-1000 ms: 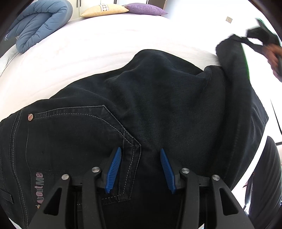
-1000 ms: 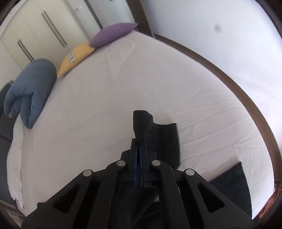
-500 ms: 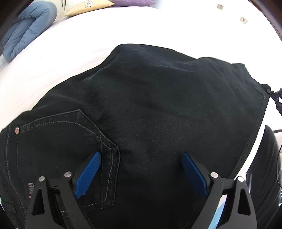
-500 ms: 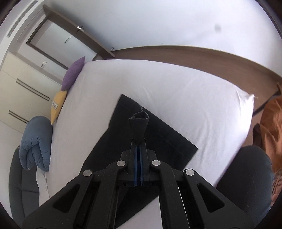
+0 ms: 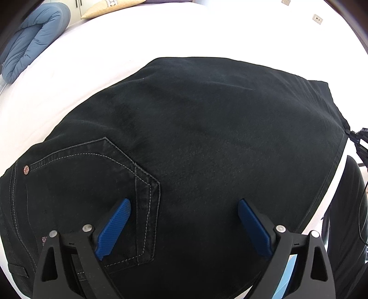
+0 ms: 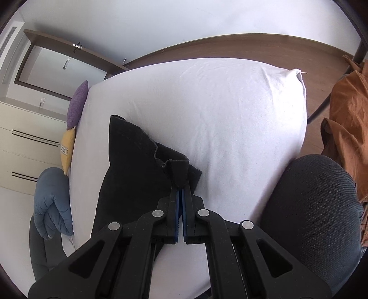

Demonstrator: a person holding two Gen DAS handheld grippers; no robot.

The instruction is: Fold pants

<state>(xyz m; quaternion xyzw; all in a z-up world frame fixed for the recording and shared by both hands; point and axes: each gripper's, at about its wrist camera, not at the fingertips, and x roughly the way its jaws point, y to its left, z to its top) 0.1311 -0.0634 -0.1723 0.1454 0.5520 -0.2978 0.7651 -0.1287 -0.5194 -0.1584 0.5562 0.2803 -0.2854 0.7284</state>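
Note:
Black denim pants (image 5: 195, 142) lie spread on the white bed (image 5: 69, 69), back pocket (image 5: 96, 174) toward me in the left wrist view. My left gripper (image 5: 182, 226) is open wide just above the pants near the pocket, holding nothing. My right gripper (image 6: 180, 184) is shut on a corner of the pants (image 6: 133, 165) at the hem end, near the bed's edge. The right gripper also shows at the far right of the left wrist view (image 5: 360, 141), holding the fabric corner.
A blue rolled duvet (image 5: 32, 39), a yellow pillow (image 5: 115, 5) and a purple pillow (image 6: 77, 105) lie at the bed's far side. A dark chair (image 6: 315, 220) stands beside the bed, with orange cloth (image 6: 349, 119) beyond it.
My left gripper opened wide and let go of the pants. My right gripper carried the pant leg end across and down, so the fabric now lies flat over the seat of the pants.

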